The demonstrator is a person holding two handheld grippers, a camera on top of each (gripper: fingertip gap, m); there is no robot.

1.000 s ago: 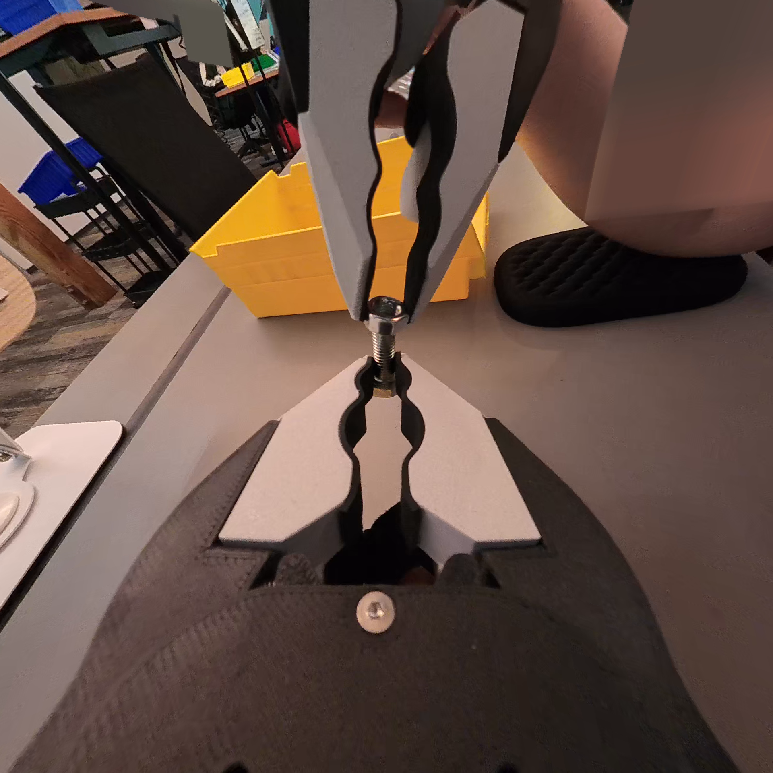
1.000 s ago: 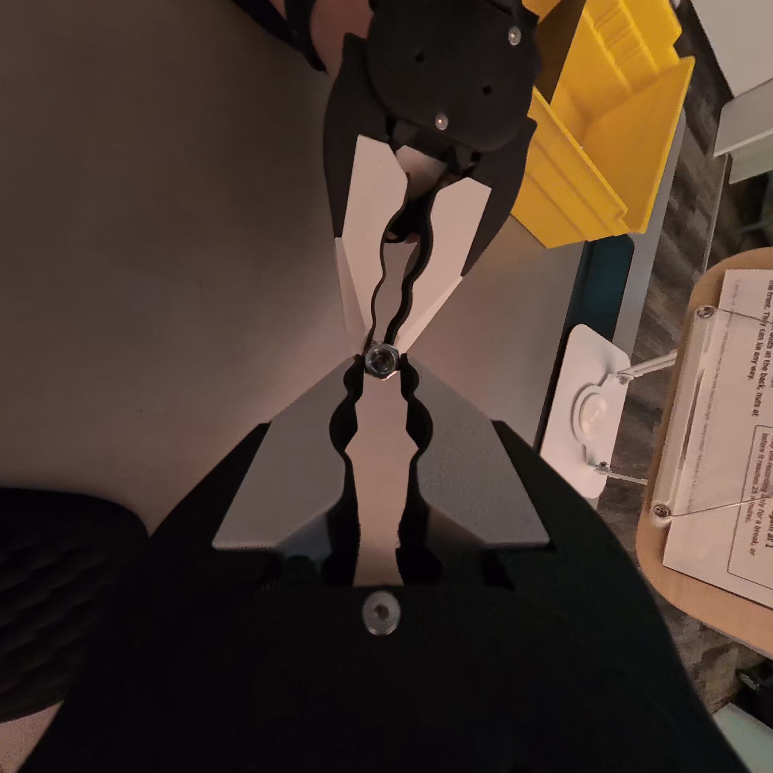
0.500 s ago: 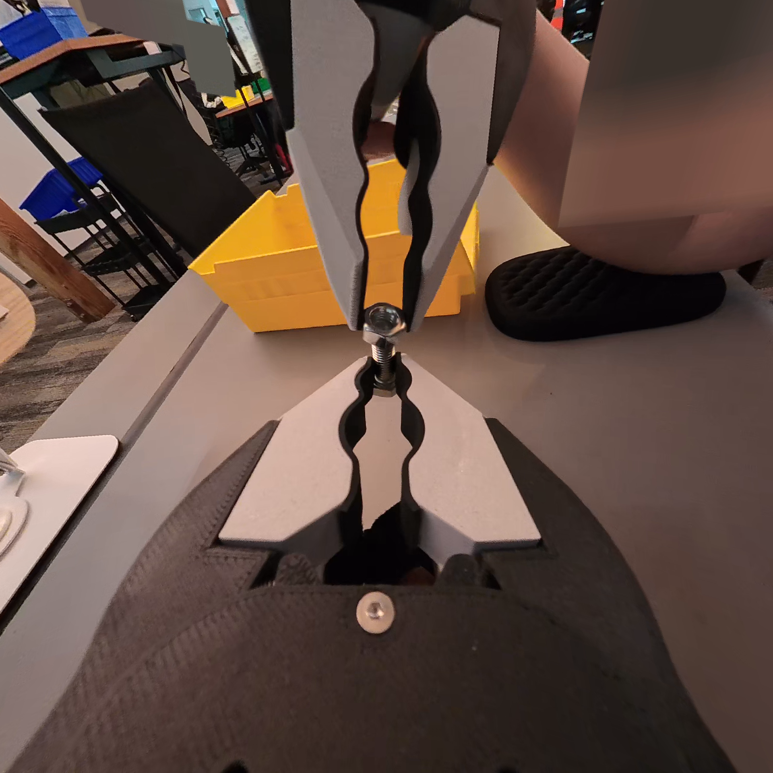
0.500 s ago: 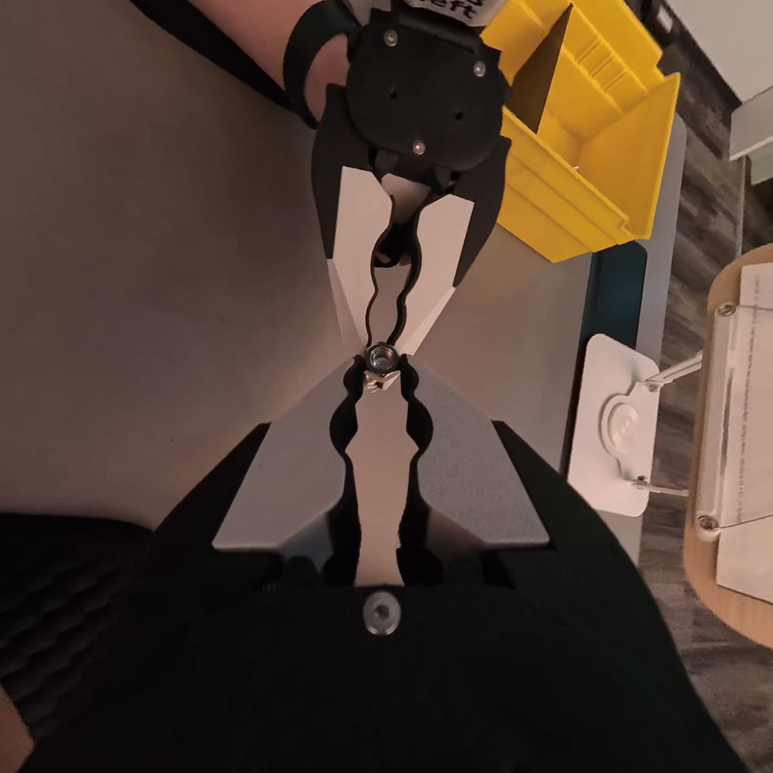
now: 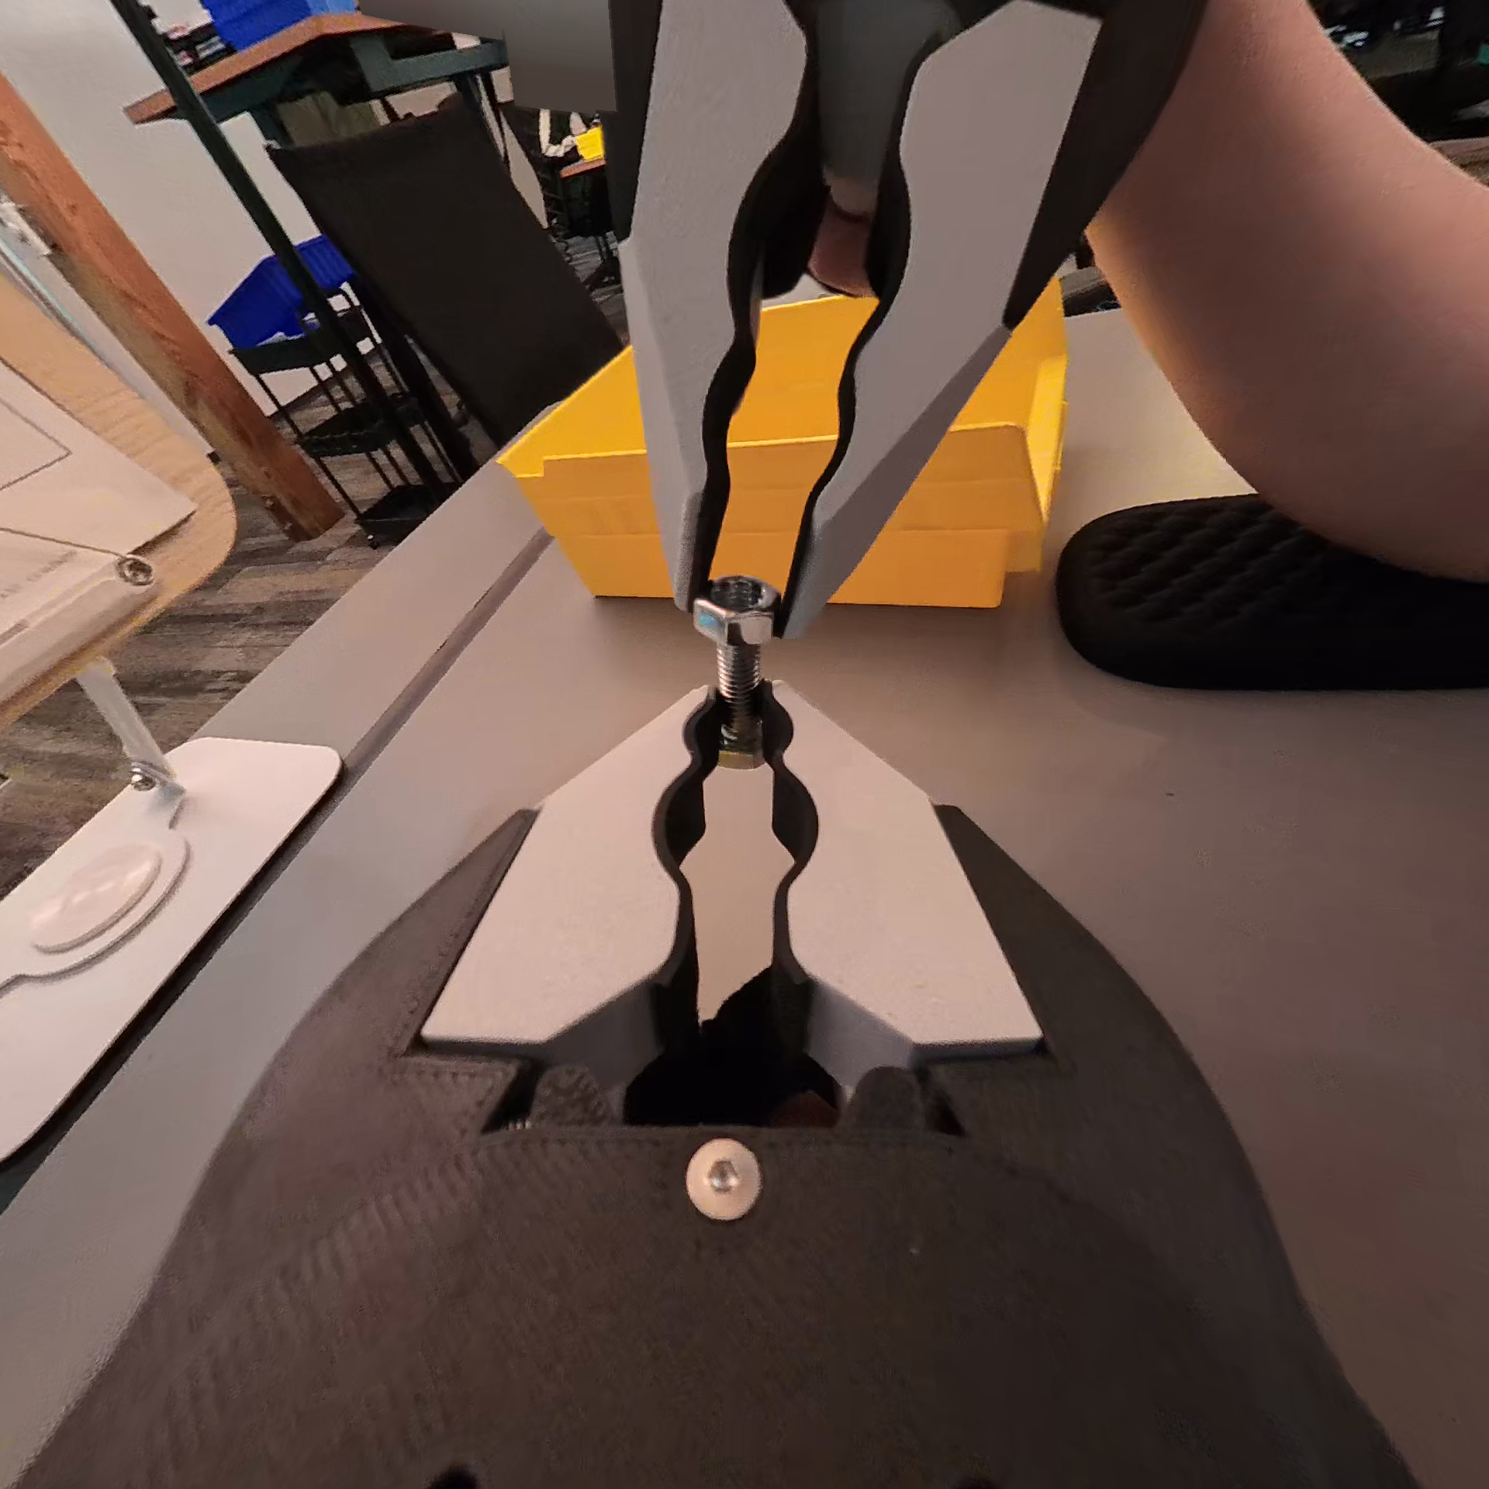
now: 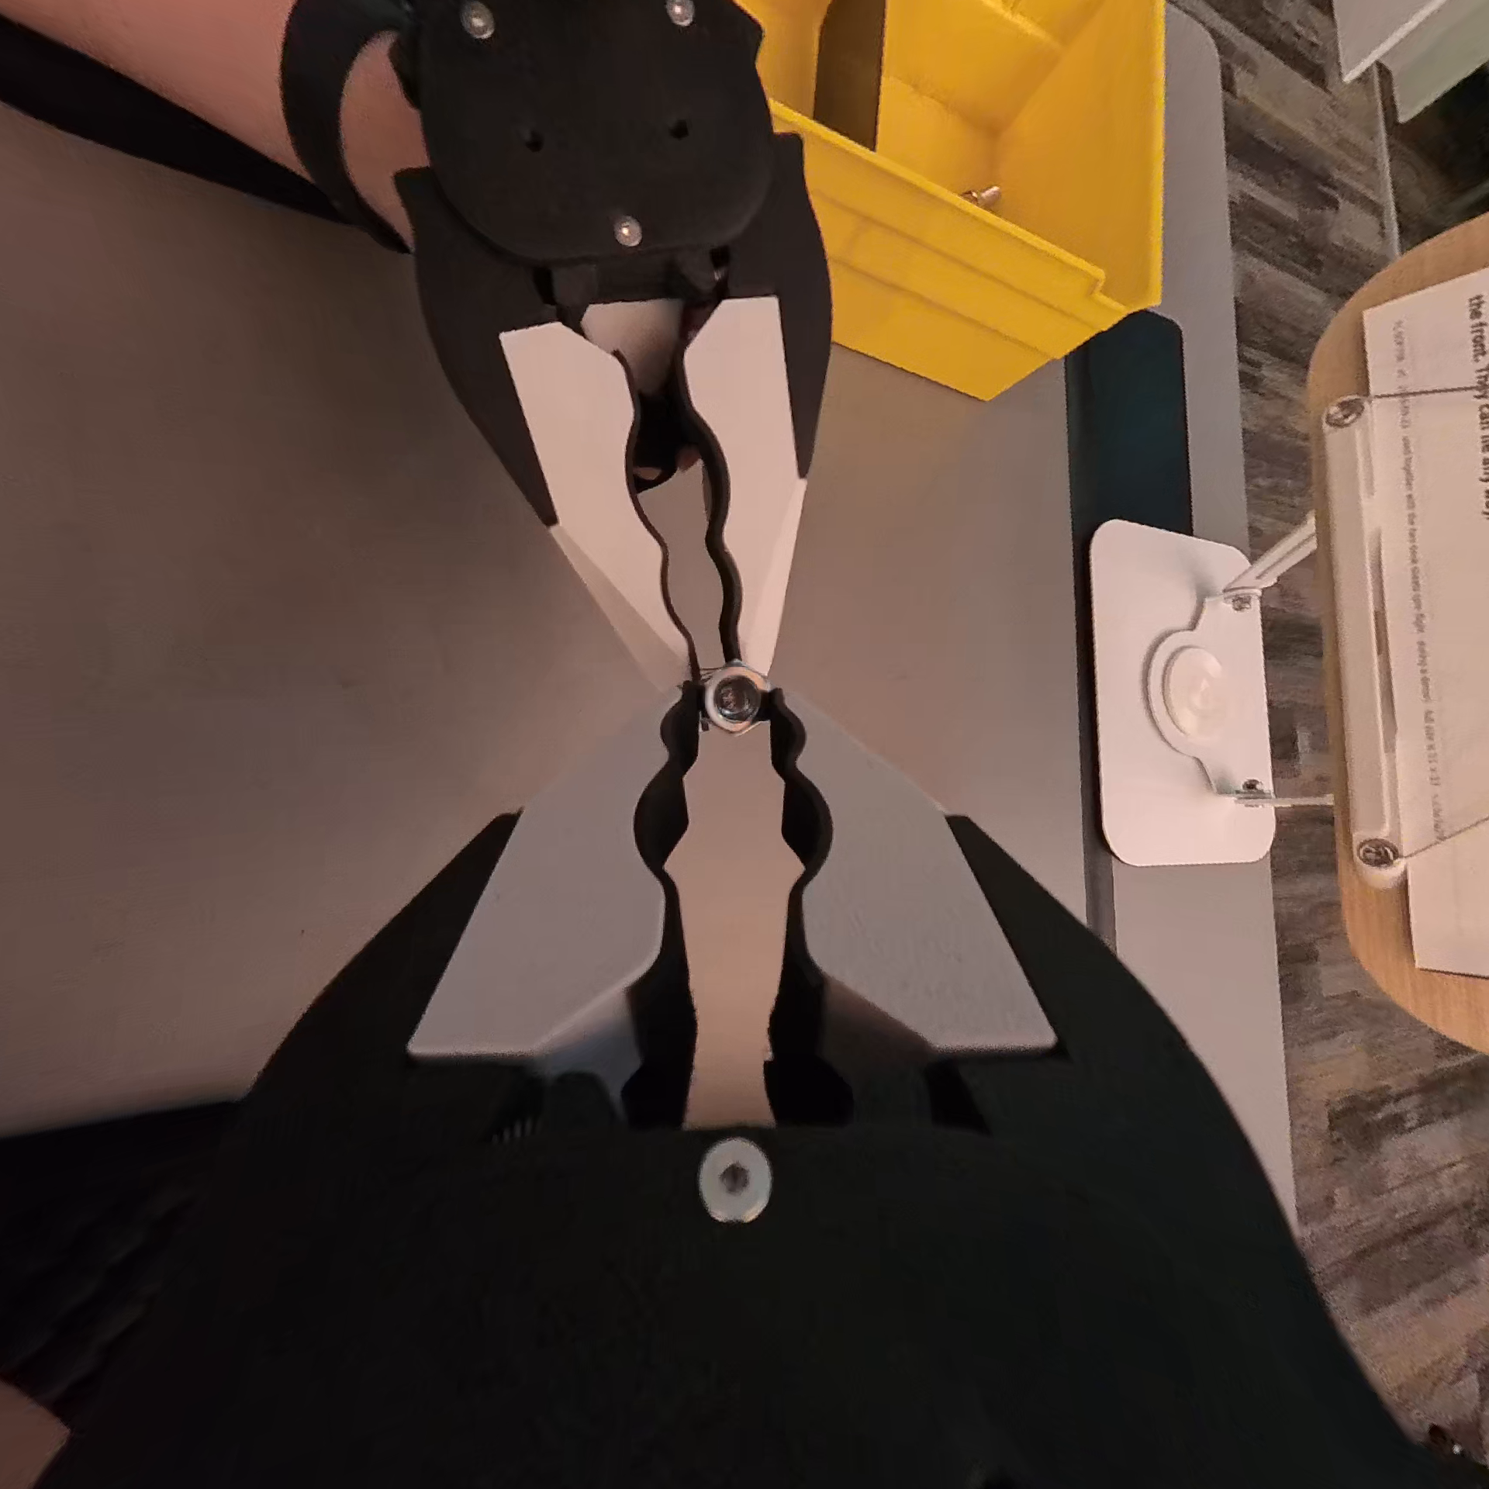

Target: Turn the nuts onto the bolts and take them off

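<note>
A grey table [image 5: 1209, 926] stands over dark wood-grain flooring [image 5: 266, 556]. Behind it — a slanted wooden beam [image 5: 161, 322], a black wire rack [image 5: 362, 419] holding a blue bin [image 5: 270, 294], and a white wall [image 5: 121, 72] — all dimly, warmly lit.

The left gripper [image 5: 737, 729] points forward over the table [image 5: 1128, 886], its tips closed on the head end of a bolt [image 5: 735, 685] that stands upright between the two tools. The right gripper [image 5: 737, 600] comes down from above, opposite it, tips pinching a nut [image 5: 735, 616] at the bolt's top. Behind the right gripper a bin [image 5: 926, 499] sits on the table. To the right of it lies a pad [image 5: 1257, 596] under a forearm [image 5: 1329, 322]. Left of the left gripper, past the table edge, stands a stand base [image 5: 161, 870].
</note>
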